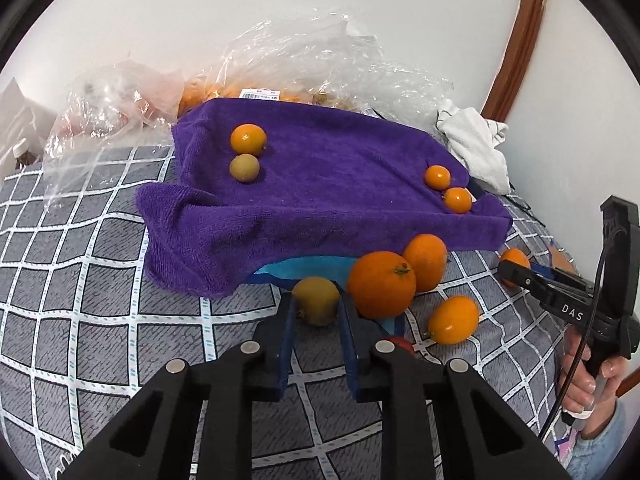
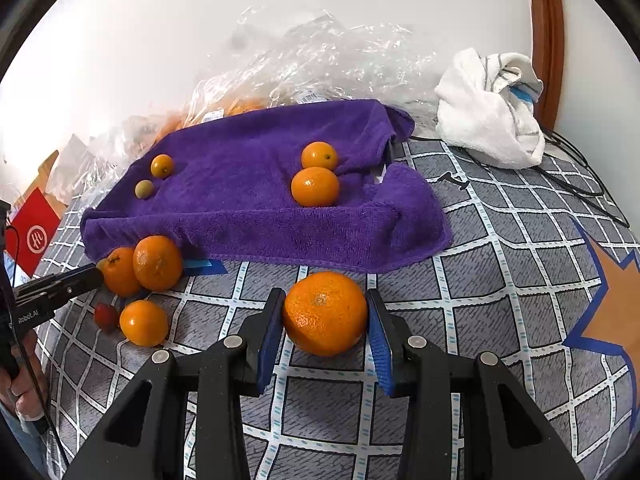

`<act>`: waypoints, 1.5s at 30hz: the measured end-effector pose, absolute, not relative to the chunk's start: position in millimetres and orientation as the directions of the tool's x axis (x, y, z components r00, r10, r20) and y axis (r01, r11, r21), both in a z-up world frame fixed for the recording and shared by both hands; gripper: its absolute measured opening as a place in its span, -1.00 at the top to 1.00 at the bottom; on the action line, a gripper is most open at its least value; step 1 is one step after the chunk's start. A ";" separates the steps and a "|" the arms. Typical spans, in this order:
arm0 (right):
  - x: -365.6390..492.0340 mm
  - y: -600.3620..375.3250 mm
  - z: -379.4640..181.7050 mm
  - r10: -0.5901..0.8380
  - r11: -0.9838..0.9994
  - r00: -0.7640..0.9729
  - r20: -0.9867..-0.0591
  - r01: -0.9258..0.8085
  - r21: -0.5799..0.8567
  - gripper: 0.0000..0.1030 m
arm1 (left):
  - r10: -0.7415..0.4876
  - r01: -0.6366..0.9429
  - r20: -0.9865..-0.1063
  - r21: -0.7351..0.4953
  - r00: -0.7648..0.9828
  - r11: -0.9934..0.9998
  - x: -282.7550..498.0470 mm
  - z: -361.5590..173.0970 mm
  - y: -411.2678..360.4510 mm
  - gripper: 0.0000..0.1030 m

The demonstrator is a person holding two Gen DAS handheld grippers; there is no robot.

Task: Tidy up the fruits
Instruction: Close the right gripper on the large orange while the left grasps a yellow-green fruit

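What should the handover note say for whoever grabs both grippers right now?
Left gripper: shut on a yellow-green fruit, on the checked bedspread.
Right gripper: shut on a large orange, also on the bedspread.
Done: four fruits sit on the purple towel.
Left: the two gripped fruits, plus three oranges and a small red fruit at the towel's front edge.

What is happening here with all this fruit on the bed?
A person is sorting fruit with handheld tongs. The left tongs are shut on a small greenish fruit beside the purple towel. The right tongs grip an orange on the checked cover. Four fruits lie on the towel already.
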State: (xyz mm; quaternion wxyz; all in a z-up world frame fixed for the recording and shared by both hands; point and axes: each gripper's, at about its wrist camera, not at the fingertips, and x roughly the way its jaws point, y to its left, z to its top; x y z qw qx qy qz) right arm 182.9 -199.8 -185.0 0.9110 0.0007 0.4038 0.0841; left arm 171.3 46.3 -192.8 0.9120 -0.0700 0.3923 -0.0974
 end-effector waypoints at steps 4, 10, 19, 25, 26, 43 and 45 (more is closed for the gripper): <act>182.1 -197.5 -184.6 0.160 0.984 0.661 -0.733 -0.166 0.064 0.22 | -0.225 0.106 -0.731 -0.206 0.644 0.973 179.9 -198.6 45.1 0.52; 182.1 -198.9 -184.7 0.167 0.983 0.661 -0.731 -0.172 0.070 0.22 | -0.270 0.087 -0.708 -0.285 0.653 0.955 184.5 -200.3 54.1 0.52; 178.8 -196.6 -183.1 0.174 0.981 0.667 -0.724 -0.179 0.071 0.22 | -0.260 0.083 -0.687 -0.280 0.679 0.956 176.4 -196.7 52.9 0.54; 178.8 -196.4 -182.9 0.178 0.980 0.664 -0.726 -0.185 0.071 0.22 | -0.284 0.073 -0.674 -0.323 0.682 0.944 176.2 -197.3 59.6 0.53; 179.1 -196.5 -183.2 0.177 0.980 0.663 -0.727 -0.184 0.071 0.22 | -0.287 0.071 -0.677 -0.328 0.677 0.942 177.4 -198.4 59.4 0.51; 179.3 -196.5 -183.5 0.182 0.979 0.665 -0.724 -0.189 0.072 0.22 | -0.311 0.078 -0.614 -0.376 0.726 0.923 168.4 -191.5 65.1 0.49; 178.3 -196.0 -182.7 0.181 0.979 0.668 -0.722 -0.191 0.069 0.22 | -0.293 0.075 -0.586 -0.367 0.755 0.927 164.1 -186.1 66.0 0.49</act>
